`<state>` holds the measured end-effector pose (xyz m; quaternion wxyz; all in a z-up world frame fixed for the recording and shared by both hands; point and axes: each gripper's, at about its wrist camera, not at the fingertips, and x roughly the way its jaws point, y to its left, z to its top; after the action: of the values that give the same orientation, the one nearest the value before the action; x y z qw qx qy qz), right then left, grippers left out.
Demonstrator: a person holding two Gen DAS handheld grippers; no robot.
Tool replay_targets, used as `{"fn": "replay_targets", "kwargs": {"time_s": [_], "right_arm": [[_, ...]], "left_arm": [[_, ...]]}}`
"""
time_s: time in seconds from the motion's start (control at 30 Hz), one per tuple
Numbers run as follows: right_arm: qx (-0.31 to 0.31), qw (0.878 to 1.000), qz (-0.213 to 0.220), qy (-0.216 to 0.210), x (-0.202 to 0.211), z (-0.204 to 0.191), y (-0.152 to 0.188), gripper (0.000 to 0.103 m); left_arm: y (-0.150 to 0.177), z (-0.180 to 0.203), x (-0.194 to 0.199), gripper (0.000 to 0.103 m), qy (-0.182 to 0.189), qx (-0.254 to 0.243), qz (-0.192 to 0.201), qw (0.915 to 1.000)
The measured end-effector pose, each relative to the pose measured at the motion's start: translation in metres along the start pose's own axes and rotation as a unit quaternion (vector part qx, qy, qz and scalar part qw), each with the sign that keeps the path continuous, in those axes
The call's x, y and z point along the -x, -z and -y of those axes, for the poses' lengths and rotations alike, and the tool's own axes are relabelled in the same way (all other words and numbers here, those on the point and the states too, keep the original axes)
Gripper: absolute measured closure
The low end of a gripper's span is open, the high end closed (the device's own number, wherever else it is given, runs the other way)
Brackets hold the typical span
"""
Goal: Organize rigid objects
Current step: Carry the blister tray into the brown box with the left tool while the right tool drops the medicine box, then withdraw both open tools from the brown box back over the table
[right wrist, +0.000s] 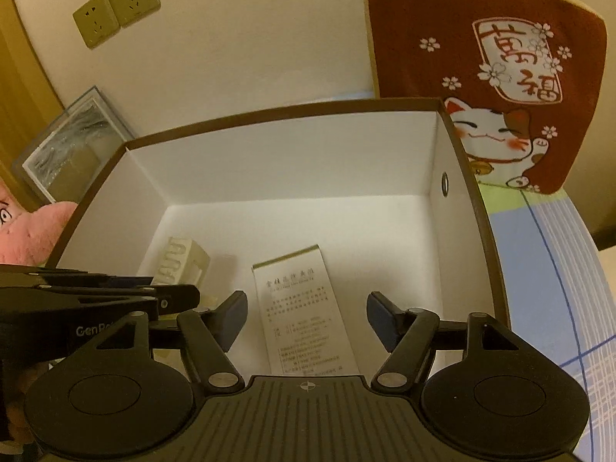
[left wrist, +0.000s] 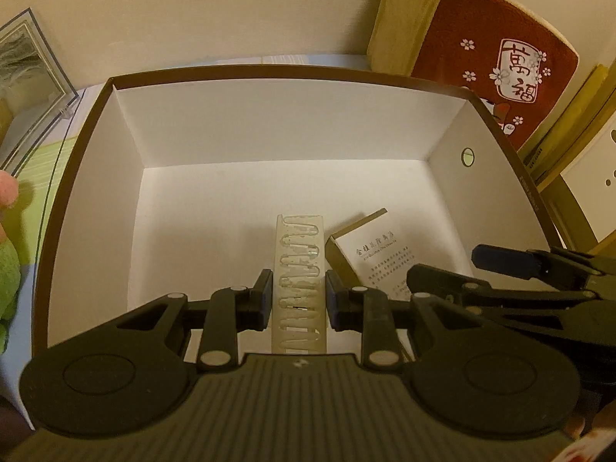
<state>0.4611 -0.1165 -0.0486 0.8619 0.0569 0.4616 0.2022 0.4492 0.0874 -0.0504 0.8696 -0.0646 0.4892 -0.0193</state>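
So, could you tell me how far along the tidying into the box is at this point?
Done: the printed white carton lies on the floor of the brown-rimmed white box, the right gripper open around it. In hand: the left gripper grips a cream slotted plastic piece, lowered inside. Left: letting it go.

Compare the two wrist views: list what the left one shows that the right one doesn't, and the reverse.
Only the left wrist view: the left tongs shut on the cream slotted piece, seen face on, and a green plush at the frame's left edge.

Only the right wrist view: two wall sockets, the lucky cat printed on the red cushion, and the right tongs open, their pads clear of the printed carton lying between them.

Both: the brown-rimmed white box, cushion, carton, slotted piece, and clear case.
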Motion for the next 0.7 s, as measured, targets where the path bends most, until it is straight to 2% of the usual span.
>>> {"fn": "replay_targets", "kwargs": {"time_s": [0.1, 0.17, 0.27, 0.7], "right_arm": [[0.010, 1.000, -0.003, 0.002, 0.004, -0.001, 0.002, 0.037], [0.012, 1.000, -0.001, 0.002, 0.009, -0.001, 0.004, 0.036], [0.017, 1.000, 0.008, -0.001, 0.020, -0.001, 0.006, 0.036], [0.029, 0.998, 0.054, -0.027, 0.082, -0.008, 0.028, 0.035]], "left_arm": [[-0.001, 0.003, 0.002, 0.080, 0.001, -0.008, 0.006, 0.9999], [-0.001, 0.005, 0.006, 0.072, 0.002, -0.016, 0.016, 0.9998], [0.000, 0.008, 0.013, 0.066, 0.000, -0.023, 0.021, 0.9995], [0.020, 0.011, 0.078, 0.062, -0.007, -0.011, 0.054, 0.9984]]}}
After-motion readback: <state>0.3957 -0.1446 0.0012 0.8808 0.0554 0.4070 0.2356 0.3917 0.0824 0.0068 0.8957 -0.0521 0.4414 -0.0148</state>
